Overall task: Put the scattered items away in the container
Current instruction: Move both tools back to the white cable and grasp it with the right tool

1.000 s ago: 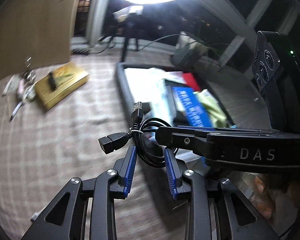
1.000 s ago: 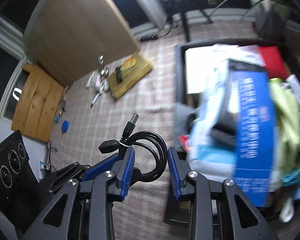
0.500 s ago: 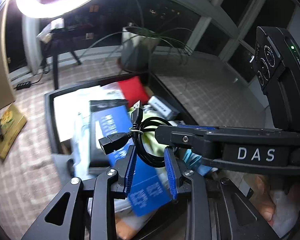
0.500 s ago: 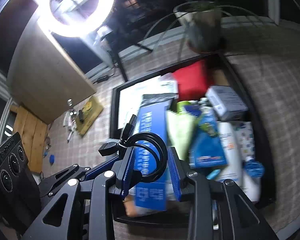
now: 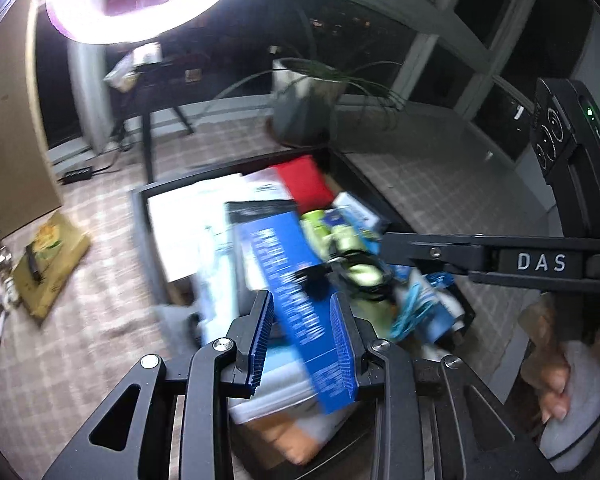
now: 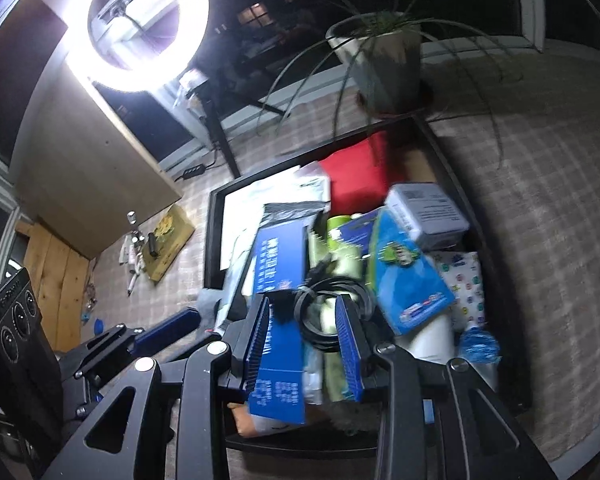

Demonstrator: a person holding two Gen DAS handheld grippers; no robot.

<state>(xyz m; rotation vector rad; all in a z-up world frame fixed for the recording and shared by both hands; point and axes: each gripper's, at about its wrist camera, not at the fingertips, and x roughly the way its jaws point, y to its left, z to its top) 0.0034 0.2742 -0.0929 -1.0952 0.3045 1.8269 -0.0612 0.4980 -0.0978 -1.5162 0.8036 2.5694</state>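
Observation:
The black tray container (image 5: 142, 236) (image 6: 212, 236) is packed with boxes and packets, a long blue box (image 5: 284, 268) (image 6: 280, 256) on top. My right gripper (image 6: 304, 300) hovers over it with its jaws apart. The coiled black USB cable (image 6: 303, 320) (image 5: 314, 280) shows blurred just past the fingertips. It is clear of the left pad and partly behind the right one, over a green packet. My left gripper (image 5: 301, 298) is open with nothing between its fingers. In the left wrist view the right gripper (image 5: 388, 242) reaches in from the right. The left gripper (image 6: 180, 320) shows at lower left.
A yellow-green book (image 5: 48, 264) (image 6: 168, 240) and several pens and small items (image 5: 0, 288) (image 6: 134, 256) lie on the checked carpet left of the tray. A potted plant (image 5: 304, 108) (image 6: 384, 64) stands behind it, beside a ring light (image 6: 140, 24). A person's hand (image 5: 552, 376) is at lower right.
Both views swung from the carpet to above the tray. The cable, earlier pinched between the right gripper's pads, has shifted right and away from them, down toward the tray's contents.

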